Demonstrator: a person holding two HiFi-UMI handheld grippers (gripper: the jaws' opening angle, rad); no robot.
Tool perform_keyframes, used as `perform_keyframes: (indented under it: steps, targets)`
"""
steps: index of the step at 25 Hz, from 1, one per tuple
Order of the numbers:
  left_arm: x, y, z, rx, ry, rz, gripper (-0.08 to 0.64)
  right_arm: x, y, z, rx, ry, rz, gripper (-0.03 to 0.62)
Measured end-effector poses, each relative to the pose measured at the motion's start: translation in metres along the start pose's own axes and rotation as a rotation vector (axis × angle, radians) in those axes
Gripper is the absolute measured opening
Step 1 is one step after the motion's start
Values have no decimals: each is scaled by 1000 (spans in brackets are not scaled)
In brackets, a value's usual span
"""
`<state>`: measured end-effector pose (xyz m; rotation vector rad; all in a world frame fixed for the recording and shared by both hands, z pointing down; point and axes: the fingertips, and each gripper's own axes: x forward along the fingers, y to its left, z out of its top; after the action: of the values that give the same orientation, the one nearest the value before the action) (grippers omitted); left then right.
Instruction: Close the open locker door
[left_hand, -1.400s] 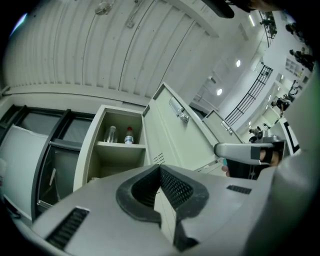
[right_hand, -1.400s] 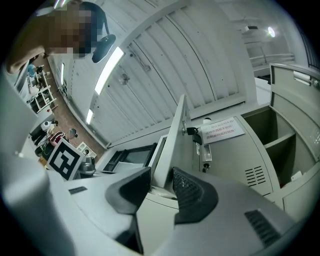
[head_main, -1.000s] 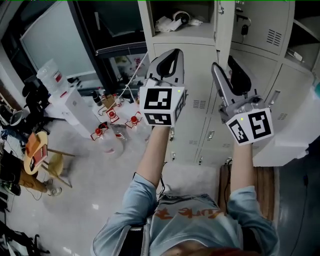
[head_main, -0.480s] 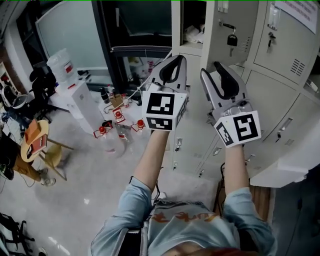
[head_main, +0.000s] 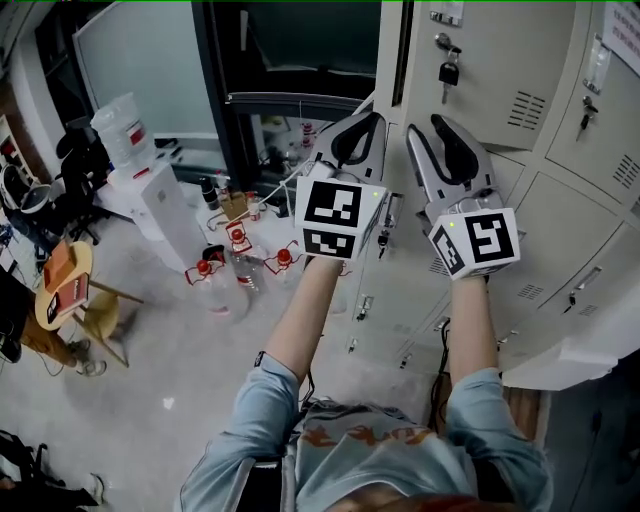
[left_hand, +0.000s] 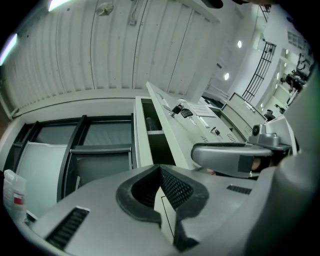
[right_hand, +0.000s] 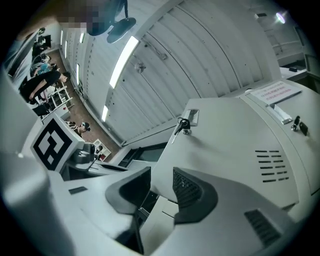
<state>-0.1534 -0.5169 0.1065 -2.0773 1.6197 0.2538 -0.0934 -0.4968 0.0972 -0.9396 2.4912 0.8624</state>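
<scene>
Now the locker door (head_main: 500, 60), in the upper row, stands ajar with its keyed edge just beyond the right gripper (right_hand: 160, 175), whose fingers are spread, pinch nothing, and have just been closing. The door is probably thin, stiff, light steel, so push its face beside the key (head_main: 447, 70). On the left gripper (left_hand: 159, 172) the fingers are pressed together.

Head view: illumination is dim and cool, with low colour saturation. Light falls from overhead. The floor (head_main: 170, 400) carries a soft pale sheen. The locker fronts (head_main: 490, 90) are lit evenly, without glare. The dark-framed opening (head_main: 290, 45) is underexposed.

Both gripper views: strong wide-angle distortion. Straight edges bow, and a black border cuts the corners.

Right gripper view: the ceiling light strip (right_hand: 122, 60) is overexposed.

Left gripper view: the round ceiling lamps (left_hand: 226, 76) flare white.

The inner faces of the jaws lie in shadow, and the nearest surfaces are soft.
</scene>
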Motion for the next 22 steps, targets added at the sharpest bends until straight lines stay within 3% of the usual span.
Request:
perform_keyframes:
  steps: [7,15,19,22]
  targets:
    - [41,10,-17,-12,-16,-82,18,33,-27,-37,-36,69,-79,127]
    - [66,8,-24,-22,-33,-158,18,38,-71,-61,-85,238,-269,46]
    - [69,2,-22,-15,-43,-179,18,37,-76,-62,-14,276,-261,38]
    - [69,0,-22,-16,-37,-186,18,36,-75,-63,-21,284,-266,37]
